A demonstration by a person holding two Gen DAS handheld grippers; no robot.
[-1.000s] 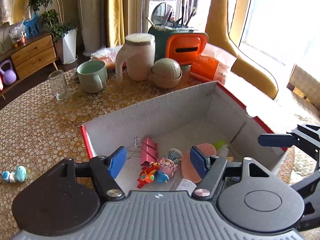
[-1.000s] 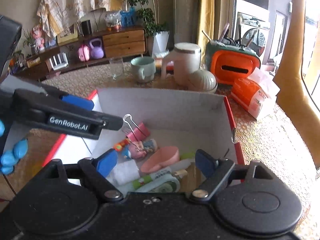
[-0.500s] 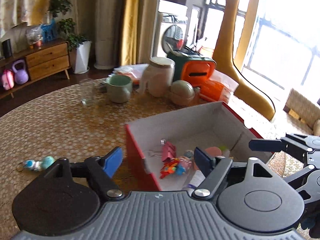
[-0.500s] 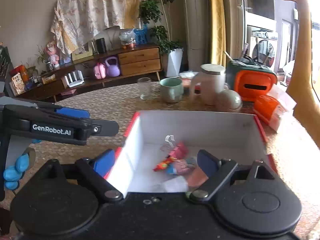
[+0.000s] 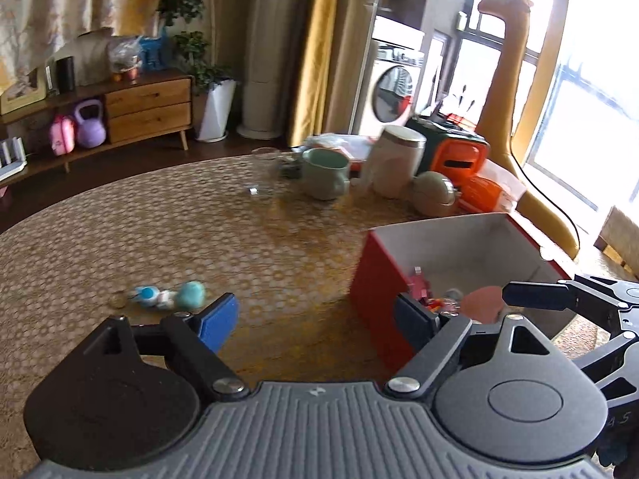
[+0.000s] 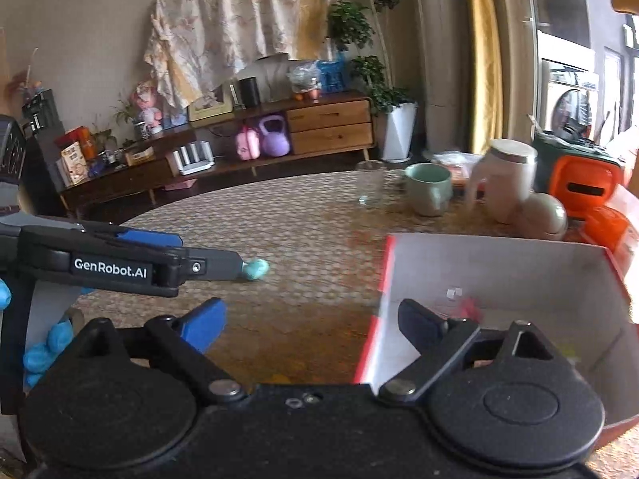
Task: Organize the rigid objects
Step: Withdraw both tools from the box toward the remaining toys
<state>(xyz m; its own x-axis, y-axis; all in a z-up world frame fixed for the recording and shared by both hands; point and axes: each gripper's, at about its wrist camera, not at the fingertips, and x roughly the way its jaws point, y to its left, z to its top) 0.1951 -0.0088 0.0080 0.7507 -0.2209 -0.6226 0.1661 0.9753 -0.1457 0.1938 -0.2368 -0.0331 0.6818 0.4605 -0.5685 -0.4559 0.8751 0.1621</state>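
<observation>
Left gripper point(image 5: 315, 319) and right gripper point(image 6: 311, 323) both released, empty; small blue-and-white toy figure point(image 5: 167, 295) lies lower left of red-walled cardboard box point(image 5: 379, 299) on counter point(image 5: 199, 231).

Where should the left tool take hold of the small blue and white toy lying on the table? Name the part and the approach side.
Grip the toy across its narrow white middle, between the teal end and the blue end. It lies flat and long on the table, so come from above with the open left tool, fingers straddling its short width.
</observation>
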